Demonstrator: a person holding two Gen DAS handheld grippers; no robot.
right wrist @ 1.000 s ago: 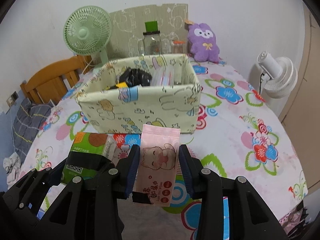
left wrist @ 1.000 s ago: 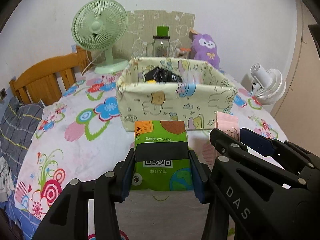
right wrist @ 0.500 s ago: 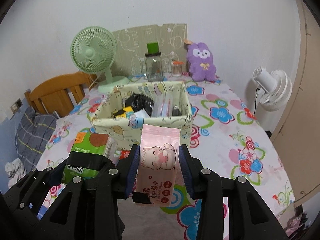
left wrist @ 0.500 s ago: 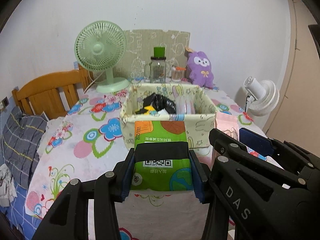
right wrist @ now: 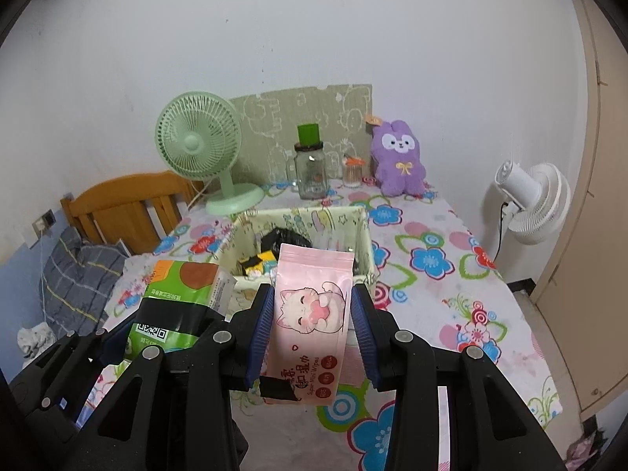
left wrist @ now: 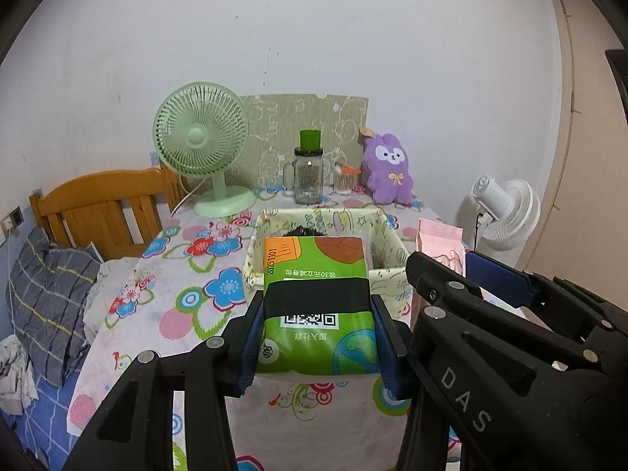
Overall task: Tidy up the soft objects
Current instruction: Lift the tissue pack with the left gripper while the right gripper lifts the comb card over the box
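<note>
Glossy green tissue pack [left wrist: 318, 306] clamped in left claw [left wrist: 318, 337], pink wipes pouch [right wrist: 312, 322] (flat, crinkly) in right claw [right wrist: 312, 333].

Glossy plastic film on the green tissue pack [left wrist: 318, 306], same shiny wrap on the pink wipes pouch [right wrist: 312, 322]. Soft printed cloth on the storage bin [right wrist: 363, 235], matt floral tablecloth [right wrist: 431, 274], fuzzy purple plush [right wrist: 398, 161], varnished wooden headboard [left wrist: 102, 204], clear glass jar [left wrist: 308, 180].
</note>
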